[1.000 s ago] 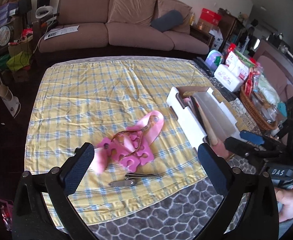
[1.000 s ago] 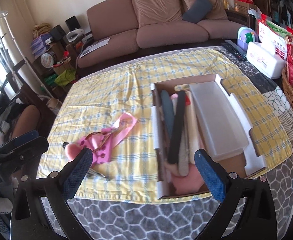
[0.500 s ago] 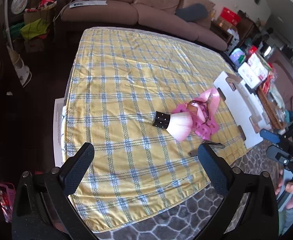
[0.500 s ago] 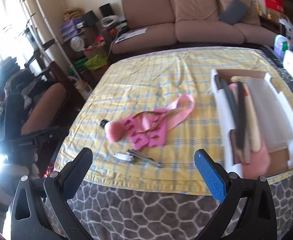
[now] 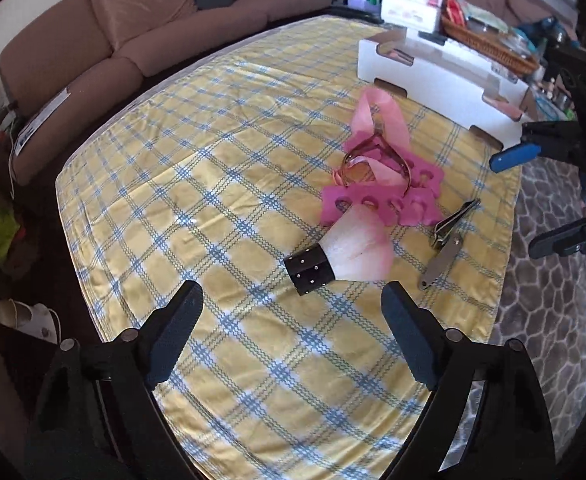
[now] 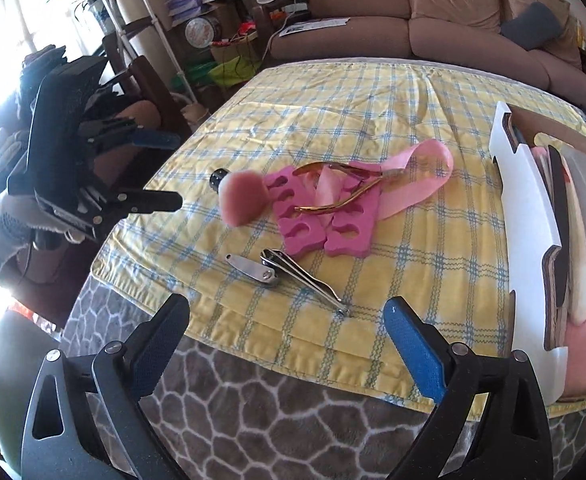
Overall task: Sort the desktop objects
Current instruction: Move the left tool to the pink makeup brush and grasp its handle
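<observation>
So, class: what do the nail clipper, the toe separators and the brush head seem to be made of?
Nail clipper: looks like polished metal, with bright silvery glints. Toe separators: probably matte pink foam, thick with soft cut-outs. Brush head: seemingly soft pink-white bristles in a fluffy dome; fibre type can't be told.

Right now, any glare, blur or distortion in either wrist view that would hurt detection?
Right wrist view: the window blows out the left edge, washing out the gloved hand; the pink brush is slightly soft. Left wrist view: even light, brush sharp. Both: strong fisheye bends the plaid cloth edges; corners vignette black.
</observation>
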Tool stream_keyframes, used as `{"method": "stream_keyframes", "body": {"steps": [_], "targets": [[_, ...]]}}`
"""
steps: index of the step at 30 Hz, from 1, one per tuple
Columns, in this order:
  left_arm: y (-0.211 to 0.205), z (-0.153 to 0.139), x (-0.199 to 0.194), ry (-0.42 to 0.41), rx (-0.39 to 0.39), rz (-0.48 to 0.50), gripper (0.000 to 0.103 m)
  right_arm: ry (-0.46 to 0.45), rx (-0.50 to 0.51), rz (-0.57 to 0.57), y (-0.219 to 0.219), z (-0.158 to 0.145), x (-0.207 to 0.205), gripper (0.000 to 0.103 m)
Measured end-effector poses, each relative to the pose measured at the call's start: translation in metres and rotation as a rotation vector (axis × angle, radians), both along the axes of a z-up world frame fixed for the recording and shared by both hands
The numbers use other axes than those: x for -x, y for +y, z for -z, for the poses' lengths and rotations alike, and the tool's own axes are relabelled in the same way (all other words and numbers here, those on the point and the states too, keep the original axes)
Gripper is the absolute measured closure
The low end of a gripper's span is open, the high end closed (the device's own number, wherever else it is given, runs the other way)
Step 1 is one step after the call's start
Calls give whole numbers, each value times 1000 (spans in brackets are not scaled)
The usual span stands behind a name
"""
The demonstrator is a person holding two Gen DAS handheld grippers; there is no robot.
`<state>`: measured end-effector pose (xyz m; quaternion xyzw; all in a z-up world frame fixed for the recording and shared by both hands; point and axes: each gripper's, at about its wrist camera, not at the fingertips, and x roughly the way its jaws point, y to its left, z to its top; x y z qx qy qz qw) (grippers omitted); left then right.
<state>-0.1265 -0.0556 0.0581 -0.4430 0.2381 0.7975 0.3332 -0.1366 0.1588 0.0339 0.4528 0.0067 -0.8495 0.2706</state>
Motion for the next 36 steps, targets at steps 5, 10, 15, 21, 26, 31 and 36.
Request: {"method": "stream_keyframes", "body": {"steps": [5, 10, 15, 21, 26, 31, 36], "targets": [[10, 13, 4, -8, 35, 98, 17, 1, -3, -3, 3, 6, 10, 6], [25, 25, 3, -14, 76, 219, 27, -10, 73, 32, 13, 3, 25, 6], [36, 33, 6, -59, 78, 297, 46, 5, 122, 75, 22, -9, 49, 6], [30, 32, 10, -66, 9, 256, 57, -67, 299, 214, 42, -9, 89, 11], [22, 33, 5, -64, -21, 244, 58, -42, 214, 206, 25, -7, 106, 13], [18, 33, 5, -70, -54, 236, 58, 11, -10, 119, -8, 7, 114, 14], [15, 35, 7, -78, -76, 237, 58, 11, -65, 107, -7, 17, 121, 13]]}}
